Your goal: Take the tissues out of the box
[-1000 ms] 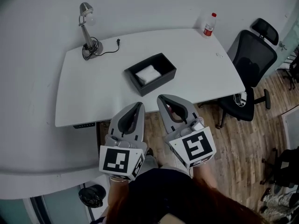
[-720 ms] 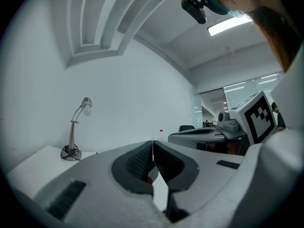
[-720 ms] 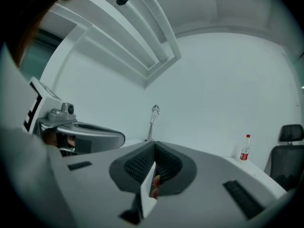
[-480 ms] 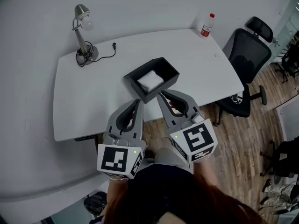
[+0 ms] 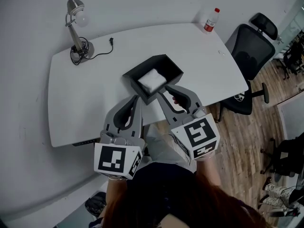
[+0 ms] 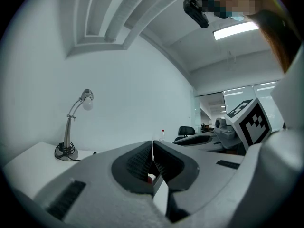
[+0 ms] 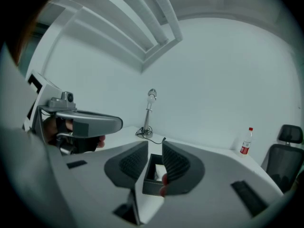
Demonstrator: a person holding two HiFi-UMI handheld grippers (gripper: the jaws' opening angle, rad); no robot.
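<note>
Black box (image 5: 153, 77) of white tissues (image 5: 152, 80) near the table's (image 5: 95, 94) front edge. Left gripper (image 5: 136, 99) closed, empty; right gripper (image 5: 171, 90) just opening, nothing between its jaws. Red-labelled bottle (image 5: 211, 19) at the far right corner, print unreadable.

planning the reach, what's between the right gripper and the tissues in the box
Only the near wall of the black box, seen in the right gripper view. The right gripper, its empty jaws just opening, points at the tissues inside.

left gripper (image 5: 137, 101), right gripper (image 5: 169, 93): grey | marker cubes (image 5: 115, 159): black-white | top (image 5: 166, 194): dark
</note>
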